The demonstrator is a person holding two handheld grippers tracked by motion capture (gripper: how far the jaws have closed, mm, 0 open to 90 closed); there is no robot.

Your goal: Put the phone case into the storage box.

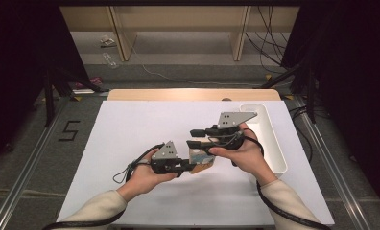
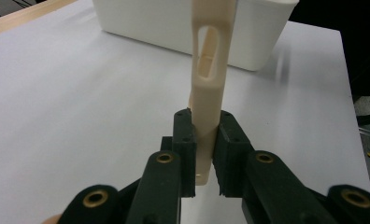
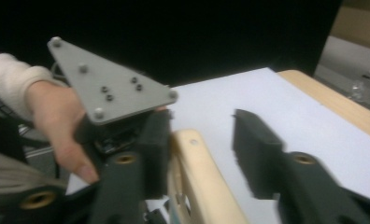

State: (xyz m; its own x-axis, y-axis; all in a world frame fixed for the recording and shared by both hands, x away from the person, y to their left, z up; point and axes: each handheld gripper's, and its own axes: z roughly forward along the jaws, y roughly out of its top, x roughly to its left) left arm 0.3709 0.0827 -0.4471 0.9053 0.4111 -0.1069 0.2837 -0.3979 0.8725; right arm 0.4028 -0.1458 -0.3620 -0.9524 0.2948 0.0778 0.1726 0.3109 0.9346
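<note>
Passing the cream tool from one gripper to the other

Holding the cream plastic tool (image 2: 206, 93) in my left gripper (image 2: 202, 154), I have its pads (image 2: 185, 140) pressed tight on both flat sides of the slotted handle, which rises straight out of the jaws toward the white bin (image 2: 183, 28). My right gripper (image 3: 199, 154) stands with its jaws parted; the tool's pale rounded end (image 3: 197, 168) lies between them, against one pad (image 3: 155, 144) and clear of the other, so that side has no grip on it.

As I judge it, the handover is half done: the tool is off the table and secured in my left hand (image 1: 145, 175), while the right has let go. What is left is to carry the tool somewhere, probably into the bin by the table's right edge, which looks unfilled from above.

From above, my left gripper (image 1: 190, 166) lies level, pointing right, over the middle of the white table (image 1: 130, 129), nearer the front edge. My right hand (image 1: 241, 153) sits just beside it, its gripper (image 1: 194, 137) pointing left, slightly higher and farther back, beside the bin (image 1: 274, 143). Both forearms come in from the front edge.
</note>
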